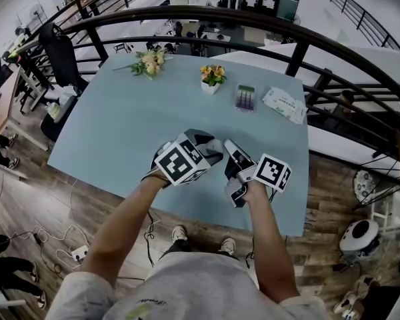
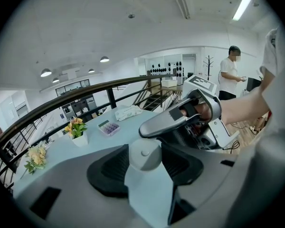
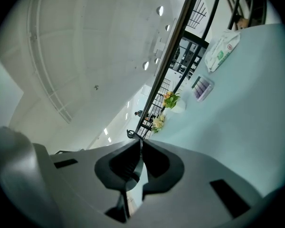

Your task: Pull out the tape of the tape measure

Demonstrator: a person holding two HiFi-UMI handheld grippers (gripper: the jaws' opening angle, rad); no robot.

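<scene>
Main worry for me is the grip on both ends. The left claw (image 2: 145, 145) is clamped on the small round pale-grey plastic tape measure (image 2: 143, 156), one pad touching each side of its curved rim, held up over the near part of the pale blue worktop (image 1: 120, 119). A round, smooth case held at just two spots like that will want to spin or squirt out sideways once there's any pull on it. If it does, I'd guess it lands on the worktop or goes over the near edge onto the wooden plank floor (image 1: 53, 199). The right claw (image 3: 137, 139) sits just beside it, pressed nearly together. It looks like it's pinching only the thin pale tape by its small dark end tab (image 3: 129, 134), right at the very tips. That's a tiny bite. A fast yank could pop the tab free and the tape would snap back into the case, so you'd be starting over. Also, the two claws aren't lined up: the left one is tipped down and the right one sits about level. A pull that doesn't follow the slot could twist or kink the tape, or drag the case round in the pads. And I can't tell whether that centre button is a retract release, so anything bumping it mid-pull might be trouble too.
</scene>
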